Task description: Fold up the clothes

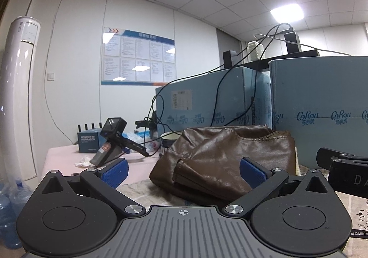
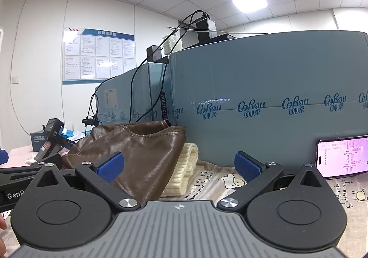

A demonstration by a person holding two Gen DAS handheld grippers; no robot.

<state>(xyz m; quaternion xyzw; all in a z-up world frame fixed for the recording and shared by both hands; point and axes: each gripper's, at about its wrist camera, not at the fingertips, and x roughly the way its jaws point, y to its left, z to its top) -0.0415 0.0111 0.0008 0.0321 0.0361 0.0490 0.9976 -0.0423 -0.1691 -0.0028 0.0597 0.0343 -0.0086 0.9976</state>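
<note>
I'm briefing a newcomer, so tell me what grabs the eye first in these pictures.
The brown leather garment stands out first, lying in a folded heap on the table just ahead of both open grippers, with a cream knit piece tucked against its right side. Behind them looms a wall of big blue boxes, and a lit phone leans against the boxes at far right.

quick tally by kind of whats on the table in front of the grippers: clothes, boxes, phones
Clothes: 2, the brown leather garment and the cream knit piece beside it.
Large blue cartons: 2, the near carton and the far carton.
Small blue box: 1.
Phones: 1, the lit phone leaning on the near carton.
Total: 6.
</note>
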